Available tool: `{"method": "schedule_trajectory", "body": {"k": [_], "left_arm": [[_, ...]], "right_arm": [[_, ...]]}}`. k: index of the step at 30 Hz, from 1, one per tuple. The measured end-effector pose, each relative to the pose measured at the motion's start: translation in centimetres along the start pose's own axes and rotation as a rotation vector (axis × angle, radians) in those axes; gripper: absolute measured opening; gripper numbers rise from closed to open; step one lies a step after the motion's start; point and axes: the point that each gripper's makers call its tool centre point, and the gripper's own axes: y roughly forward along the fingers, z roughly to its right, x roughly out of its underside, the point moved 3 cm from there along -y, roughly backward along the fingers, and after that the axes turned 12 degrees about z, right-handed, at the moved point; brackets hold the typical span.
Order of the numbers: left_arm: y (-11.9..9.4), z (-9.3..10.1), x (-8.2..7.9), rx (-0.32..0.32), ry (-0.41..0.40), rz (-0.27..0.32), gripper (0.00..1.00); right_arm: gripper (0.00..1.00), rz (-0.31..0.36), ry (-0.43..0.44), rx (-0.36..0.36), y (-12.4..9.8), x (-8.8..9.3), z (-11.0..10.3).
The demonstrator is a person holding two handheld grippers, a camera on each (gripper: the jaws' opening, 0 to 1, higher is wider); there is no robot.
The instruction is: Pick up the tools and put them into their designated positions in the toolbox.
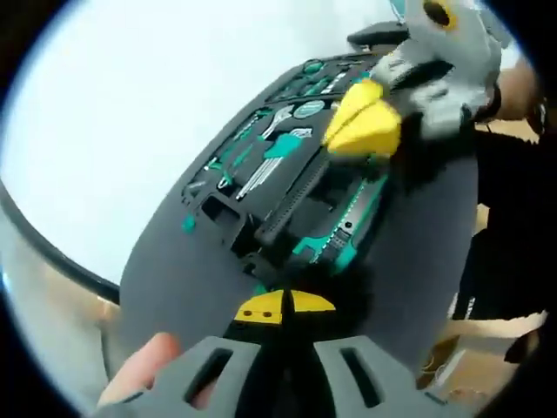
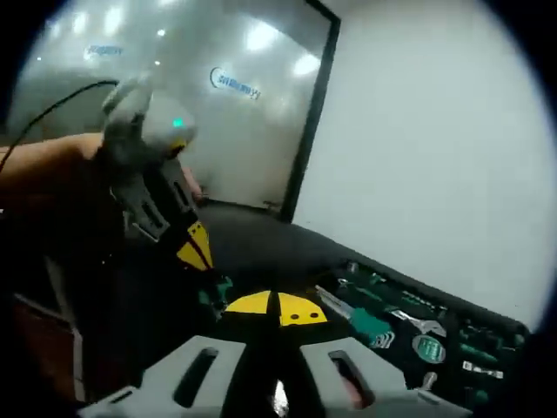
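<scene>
Left gripper view looks along its own jaws at an open toolbox lying on a dark grey desk. The left gripper has its yellow tips pressed together right at the near edge of the box. Whether they pinch anything I cannot tell; a teal-and-black tool lies just ahead of them, near or touching the tips. Further in, wrenches and smaller teal-handled tools already sit in their moulded slots. The right gripper comes in from the upper right, its yellow tips low over the far half of the box.

In the right gripper view, that gripper also shows yellow tips meeting, with nothing visibly between them. The toolbox sits to the lower right, and the left gripper hangs to the left with a hand behind it.

Risks, as I judge them: both grippers work close together over one box, so a careless swing could knock them into each other or catch a seated wrench and lift it from its slot. If the teal-and-black tool is gripped off-centre, it may twist and land across a slot's ridge rather than in it. The box could also slide on the desk under a sideways push.
</scene>
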Motion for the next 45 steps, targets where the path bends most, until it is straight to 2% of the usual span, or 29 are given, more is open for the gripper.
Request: {"method": "schedule_trajectory", "body": {"k": [1,2,3,4,5,6,7,8,9,10,11,12,13,15,19,21,24,27,35,37,40,41,42,43,44,45], "left_arm": [[-0.4,-1.2,-0.7,-0.041,-0.035,0.054,0.0],[-0.8,-1.9,-1.7,-0.062,-0.094,0.118,0.0],[-0.9,-2.3,-2.7,-0.077,-0.163,0.189,0.0],[-0.6,-2.4,-3.5,-0.085,-0.209,0.247,0.0],[-0.1,-2.1,-3.3,-0.072,-0.186,0.237,0.0],[0.6,-1.8,-2.8,-0.067,-0.143,0.185,0.0],[1.4,-1.4,-1.9,-0.069,-0.087,0.111,0.0],[1.9,-1.0,-1.4,-0.067,-0.053,0.083,0.0],[2.6,-0.5,-1.3,-0.055,-0.072,0.095,0.0],[3.0,-0.6,-1.8,-0.081,-0.108,0.161,0.0],[2.9,-0.2,-1.7,-0.066,-0.16,0.166,0.0],[2.9,-0.3,-1.5,-0.078,-0.16,0.163,0.0],[2.9,-0.4,-1.4,-0.08,-0.151,0.162,0.0],[2.9,-0.2,-1.7,-0.086,-0.039,0.167,0.0],[2.9,0.3,-1.7,-0.107,0.076,0.155,0.0],[3.1,0.3,-1.5,-0.114,0.081,0.15,0.0],[3.3,0.5,-1.5,-0.118,0.081,0.148,0.0],[3.3,0.9,-1.8,-0.126,0.143,0.154,0.0],[3.3,0.8,-1.6,-0.127,0.103,0.174,0.0],[3.4,0.7,-1.6,-0.128,0.102,0.177,0.0],[3.3,0.6,-1.7,-0.134,0.082,0.187,0.0],[3.2,0.6,-1.8,-0.121,0.086,0.192,0.0],[2.8,0.2,-1.4,-0.109,0.046,0.155,0.0],[2.1,-1.1,-0.7,-0.145,0.007,0.097,0.0],[1.5,-2.3,-0.3,-0.19,-0.073,0.124,0.0],[0.9,-2.6,0.3,-0.196,-0.159,0.159,0.0]], "right_arm": [[0.0,-0.04,-0.006,0.005,0.0,0.9,0.0],[0.0,-0.064,-0.127,0.02,0.0,1.3,0.8],[0.0,-0.021,-0.143,0.009,0.3,0.9,0.4],[0.0,-0.047,-0.11,0.026,0.1,1.4,0.2],[0.0,-0.05,-0.094,0.027,0.1,1.5,0.1],[0.0,-0.06,-0.055,0.032,0.0,1.5,0.2],[0.0,-0.065,-0.05,0.031,0.0,1.5,0.3],[0.0,-0.068,-0.052,0.031,0.1,1.5,0.5],[0.0,-0.073,-0.069,0.026,0.1,1.5,0.4],[0.0,-0.081,-0.077,0.027,0.0,1.5,0.3],[0.0,-0.08,-0.09,0.027,0.1,1.4,0.3],[0.0,-0.083,-0.099,0.029,0.1,1.5,0.3],[0.0,-0.083,-0.11,0.028,0.1,1.5,0.3],[0.0,-0.088,-0.12,0.026,0.1,1.5,0.3],[0.0,-0.124,-0.207,0.01,0.2,1.6,0.2],[0.0,-0.135,-0.258,-0.001,0.3,1.6,0.0],[0.0,-0.141,-0.255,-0.008,0.3,1.8,0.0],[0.0,-0.144,-0.291,-0.024,0.3,1.8,-0.1],[0.0,-0.188,-0.408,-0.035,0.2,1.7,-0.6],[0.0,-0.18,-0.418,-0.041,0.1,1.8,-0.5],[0.0,-0.164,-0.387,-0.062,0.1,1.7,-0.2],[0.0,-0.11,-0.446,-0.103,0.3,1.4,-0.4],[0.0,-0.051,-0.394,-0.101,0.1,1.3,-0.5],[0.0,-0.046,-0.409,-0.114,-0.6,1.3,0.0],[0.0,0.036,-0.451,-0.043,-1.1,0.0,1.4],[0.0,0.126,-0.473,0.029,-2.1,-1.5,2.8]]}}
